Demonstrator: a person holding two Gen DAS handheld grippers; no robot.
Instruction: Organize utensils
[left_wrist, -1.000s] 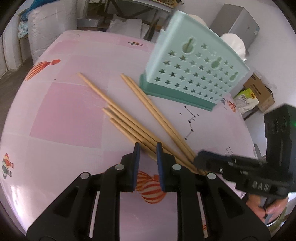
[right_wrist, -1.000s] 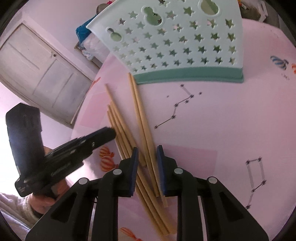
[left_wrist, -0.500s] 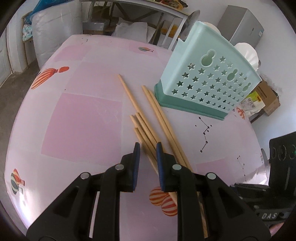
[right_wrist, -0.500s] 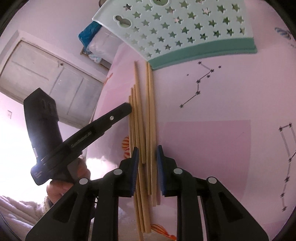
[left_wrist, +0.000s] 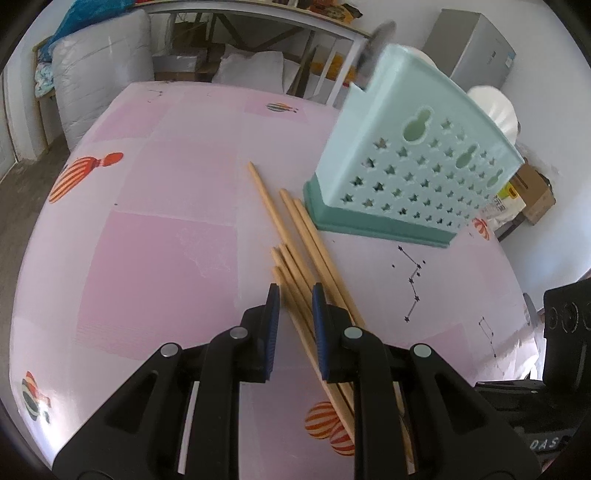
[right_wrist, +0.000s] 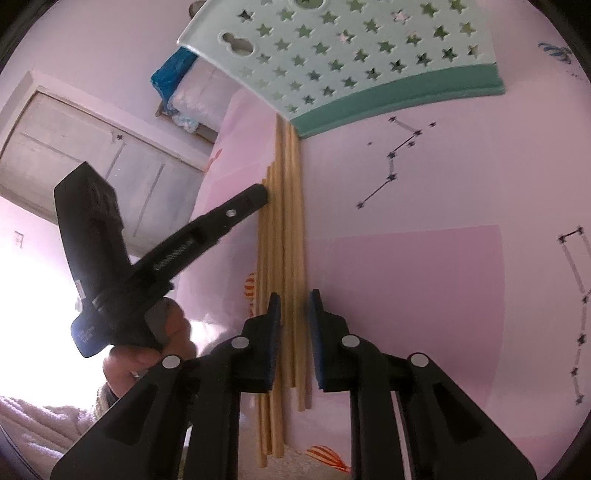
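while both grippers' fingers stand slightly apart, pale wooden chopsticks (left_wrist: 295, 236) (plain, slender) lie bunched.

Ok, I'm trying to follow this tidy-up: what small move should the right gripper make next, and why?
Probably close the right gripper on the chopsticks: its fingers straddle part of the bundle, which lies flat on the table, with the holder just beyond.
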